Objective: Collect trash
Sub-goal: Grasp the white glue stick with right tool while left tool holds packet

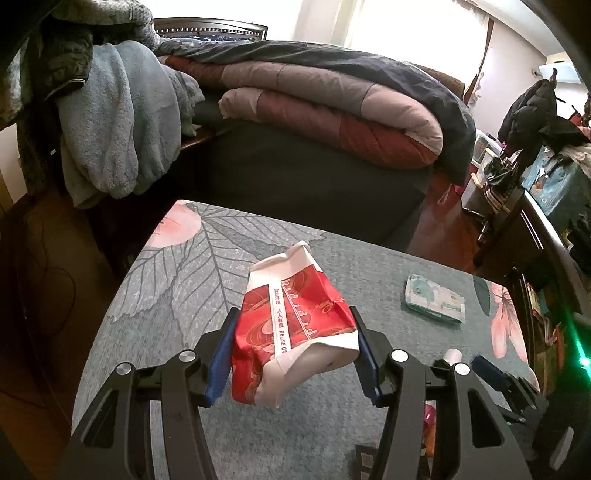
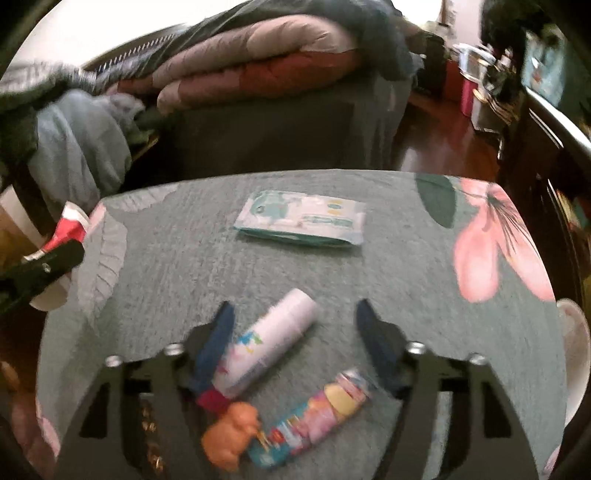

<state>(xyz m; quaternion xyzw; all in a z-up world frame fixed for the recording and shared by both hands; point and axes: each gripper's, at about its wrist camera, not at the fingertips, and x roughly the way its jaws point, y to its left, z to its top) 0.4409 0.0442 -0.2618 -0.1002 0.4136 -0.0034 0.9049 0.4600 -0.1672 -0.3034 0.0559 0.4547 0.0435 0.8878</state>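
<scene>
Left wrist view: the left tool (image 1: 293, 354) clamps a red-and-white paper bag (image 1: 291, 328) above the desk (image 1: 155, 295). The right tool (image 2: 295, 343) stands released, straddling a white bottle (image 2: 273, 341) lying near a candy tube (image 2: 314, 417); a wipes pack (image 2: 301, 218) lies farther off.

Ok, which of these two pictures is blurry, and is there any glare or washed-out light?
Right wrist view: motion-smeared throughout, the white tube and wipes pack soft-edged. Left wrist view: sharp, print on the red bag legible; window blown out white, green light flare at the right edge. Both bend straight lines, fisheye-style.
</scene>
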